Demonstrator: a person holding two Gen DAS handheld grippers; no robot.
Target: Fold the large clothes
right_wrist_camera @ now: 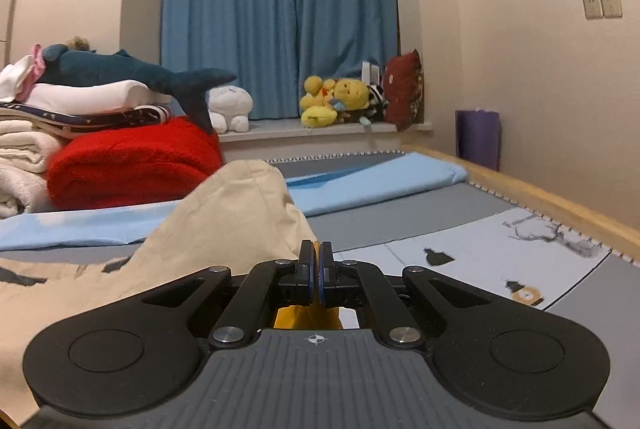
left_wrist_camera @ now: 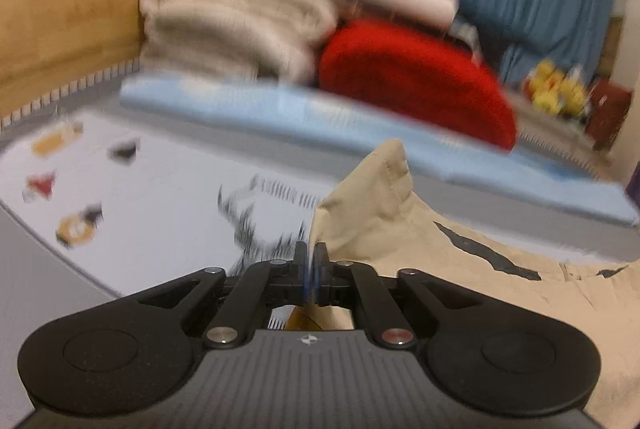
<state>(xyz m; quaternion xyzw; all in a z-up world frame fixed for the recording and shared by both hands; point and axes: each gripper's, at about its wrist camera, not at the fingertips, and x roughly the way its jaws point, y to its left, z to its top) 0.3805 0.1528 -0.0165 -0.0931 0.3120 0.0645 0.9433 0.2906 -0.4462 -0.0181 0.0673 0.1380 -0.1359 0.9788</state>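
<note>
Beige garment (left_wrist_camera: 400, 213), large, lying across grey floor mat (right_wrist_camera: 400, 217); two portions lifted off mat and peaked, remainder spread flat with dark patches showing.

Left gripper (left_wrist_camera: 311, 257): clenched on a raised fold of the garment, cloth pinched between the pads. View blurred, so depth of bite not readable.

Right gripper (right_wrist_camera: 316, 261): clenched on a second raised portion of the same garment; yellow lining visible just below the pads.

Surroundings noted: light blue mattress pad (right_wrist_camera: 380, 177) just beyond garment; red blanket (right_wrist_camera: 132, 165) and stacked cream bedding (left_wrist_camera: 236, 13) on it; blue curtain (right_wrist_camera: 280, 9); yellow plush toys (right_wrist_camera: 336, 101) on window ledge; printed play mat (left_wrist_camera: 132, 189) beside left gripper.

Risks judged:
- Slip of cloth from left tongs, likely if only a thin edge was caught.
- Uneven fold, caused by raising one side higher or carrying it further than the other.
- Bunching or twisting of the slack middle, if not drawn taut between the two holds.
- Snagging or overlap on mattress pad edge, if carried too far forward.
</note>
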